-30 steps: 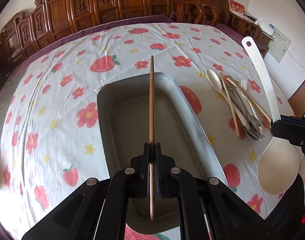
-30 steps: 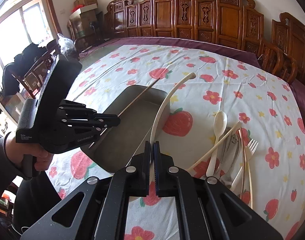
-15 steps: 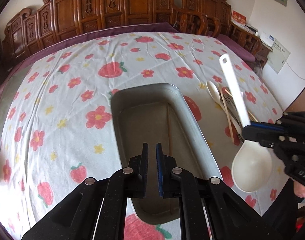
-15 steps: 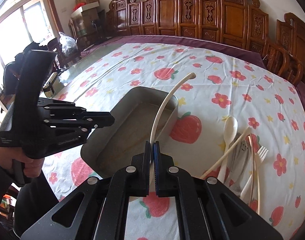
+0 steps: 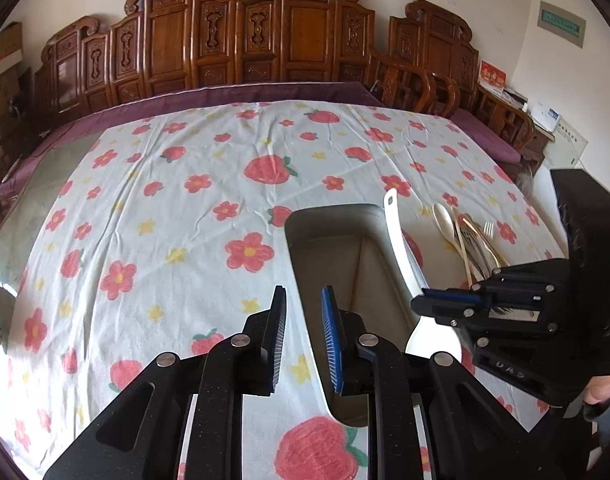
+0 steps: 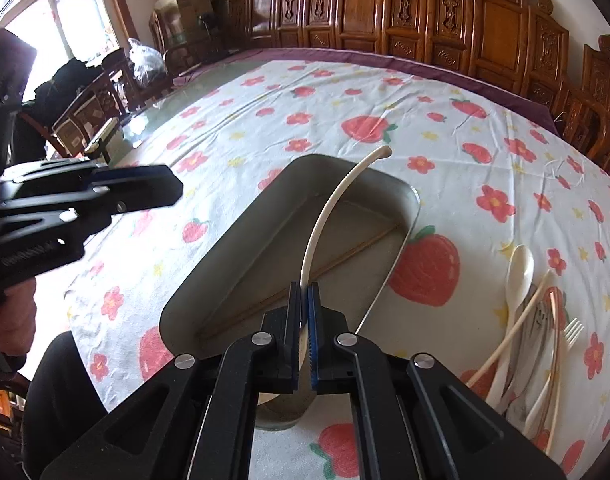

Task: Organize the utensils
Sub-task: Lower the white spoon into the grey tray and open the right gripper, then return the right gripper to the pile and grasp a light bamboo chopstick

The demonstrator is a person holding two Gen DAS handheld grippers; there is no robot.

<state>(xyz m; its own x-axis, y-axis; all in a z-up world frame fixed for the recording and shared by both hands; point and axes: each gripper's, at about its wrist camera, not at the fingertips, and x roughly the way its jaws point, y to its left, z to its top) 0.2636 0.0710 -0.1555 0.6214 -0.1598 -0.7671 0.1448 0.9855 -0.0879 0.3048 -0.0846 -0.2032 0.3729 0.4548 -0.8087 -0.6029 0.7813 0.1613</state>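
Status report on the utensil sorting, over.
Left gripper empty, jaws opening. Right gripper shut on white ladle over metal tray. One chopstick inside. Nothing blocking.

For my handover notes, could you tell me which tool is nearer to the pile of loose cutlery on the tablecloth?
Right. The right tool, shut on the white ladle, hovers beside the cutlery pile; the left tool, its jaws opening and empty, is beyond the tray.

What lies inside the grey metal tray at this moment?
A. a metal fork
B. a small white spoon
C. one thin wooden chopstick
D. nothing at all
C: a single thin wooden chopstick lies on the floor of the grey metal tray; the forks and small spoon lie in the utensil pile on the tablecloth beside it.
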